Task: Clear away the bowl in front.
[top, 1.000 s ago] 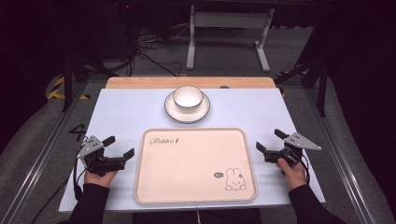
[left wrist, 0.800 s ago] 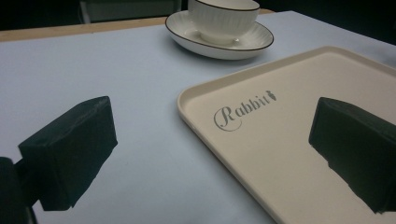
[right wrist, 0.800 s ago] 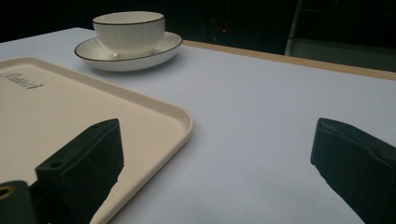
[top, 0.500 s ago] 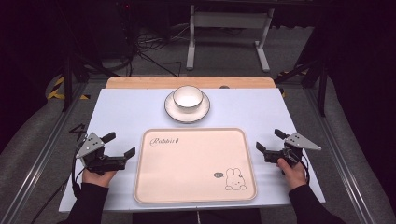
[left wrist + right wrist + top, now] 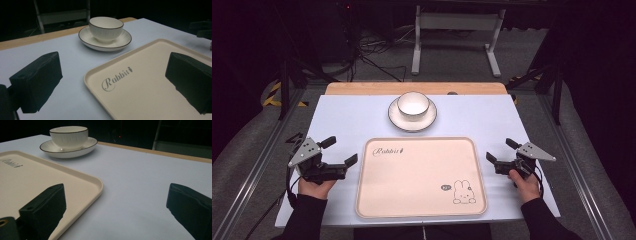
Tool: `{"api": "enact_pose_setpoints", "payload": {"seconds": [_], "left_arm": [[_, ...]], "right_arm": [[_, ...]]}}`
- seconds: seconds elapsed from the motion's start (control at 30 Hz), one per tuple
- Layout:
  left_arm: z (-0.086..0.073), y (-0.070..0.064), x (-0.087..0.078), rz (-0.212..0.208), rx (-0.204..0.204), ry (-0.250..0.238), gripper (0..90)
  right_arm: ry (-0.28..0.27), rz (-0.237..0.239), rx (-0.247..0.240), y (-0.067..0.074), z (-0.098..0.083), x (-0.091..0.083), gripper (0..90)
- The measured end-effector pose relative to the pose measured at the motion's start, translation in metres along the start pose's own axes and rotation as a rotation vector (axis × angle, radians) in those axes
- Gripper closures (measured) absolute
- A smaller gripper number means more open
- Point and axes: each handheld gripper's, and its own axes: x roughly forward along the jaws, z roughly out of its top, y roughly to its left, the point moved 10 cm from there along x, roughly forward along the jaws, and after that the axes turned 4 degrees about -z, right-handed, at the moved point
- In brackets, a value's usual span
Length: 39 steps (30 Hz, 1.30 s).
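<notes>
Flanking the cream tray (image 5: pixel 422 177), both grippers low over the pale blue table (image 5: pixel 352 120), jaws spread wide and holding nothing.

Left gripper (image 5: pixel 339 152) just off the tray's left edge, one jaw over bare table and the other over the tray near its "Rabbit" lettering (image 5: pixel 116 79); right gripper (image 5: pixel 501 150) just off the right edge, likewise apart. Tray flat and bare, a small rabbit drawing (image 5: pixel 463 192) in its near right corner. Beyond its far edge, white bowl (image 5: pixel 413 105) upright on a white saucer (image 5: pixel 412 121).

A dim room: grey floor (image 5: pixel 377 55) with cables (tangled), a metal stand (image 5: pixel 457 22) beyond the table (image 5: pixel 362 112).
</notes>
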Motion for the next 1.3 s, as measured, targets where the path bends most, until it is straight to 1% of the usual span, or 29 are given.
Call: {"api": "enact_pose_setpoints", "payload": {"seconds": [0.07,0.1,0.23,0.37,0.5,0.57,0.6,0.63,0.73,0.87,0.9,0.93,0.97,1.03,1.07,1.1,1.3], "left_arm": [[0.004,-0.004,0.003,-0.011,0.016,0.005,1.4],[0.004,-0.004,0.003,-0.011,0.016,0.005,1.4],[0.013,-0.007,0.002,-0.012,0.029,-0.010,1.4],[0.017,-0.008,0.000,-0.014,0.025,-0.026,1.4],[0.018,-0.009,0.004,-0.021,0.026,-0.022,1.0],[0.018,-0.011,0.008,-0.034,0.021,-0.014,1.0],[0.018,-0.011,0.008,-0.034,0.021,-0.014,1.0],[0.019,-0.013,0.012,-0.043,0.028,-0.002,1.0],[0.022,-0.016,0.018,-0.057,0.033,0.003,1.1],[0.028,-0.022,0.030,-0.082,0.050,0.017,1.0],[0.029,-0.024,0.033,-0.090,0.057,0.019,1.0],[0.030,-0.027,0.036,-0.109,0.062,0.019,1.1],[0.030,-0.028,0.038,-0.114,0.066,0.022,1.2],[0.032,-0.029,0.041,-0.129,0.065,0.014,1.2],[0.032,-0.029,0.041,-0.129,0.065,0.014,1.2],[0.032,-0.030,0.043,-0.138,0.054,0.014,1.2],[0.041,-0.031,0.051,-0.148,0.046,0.003,0.7]], "right_arm": [[0.000,0.000,0.000,0.000,0.000,0.000,3.1],[0.000,0.000,0.000,0.000,0.000,0.000,3.1],[0.000,0.001,0.002,0.000,0.000,0.000,3.1],[-0.001,0.000,0.000,0.000,0.000,0.000,3.1],[0.001,0.001,0.001,0.000,0.000,0.000,3.1],[0.000,0.001,0.002,0.000,0.000,0.000,3.1],[0.000,0.001,0.002,0.000,0.000,0.000,3.1],[0.000,0.001,0.001,0.000,0.000,0.000,3.1],[0.001,0.000,0.001,0.000,0.000,0.000,3.1],[0.000,0.001,0.003,0.000,0.000,0.000,3.1],[0.001,0.001,0.004,0.000,0.000,0.000,3.1],[0.001,0.001,0.003,0.000,0.000,0.000,3.1],[0.001,0.002,0.005,0.000,0.000,0.000,3.1],[0.000,0.002,0.005,0.000,0.000,0.000,3.1],[0.000,0.002,0.005,0.000,0.000,0.000,3.1],[0.000,0.002,0.006,0.000,0.000,-0.001,3.1],[0.000,0.003,0.006,0.000,0.000,0.000,3.1]]}}
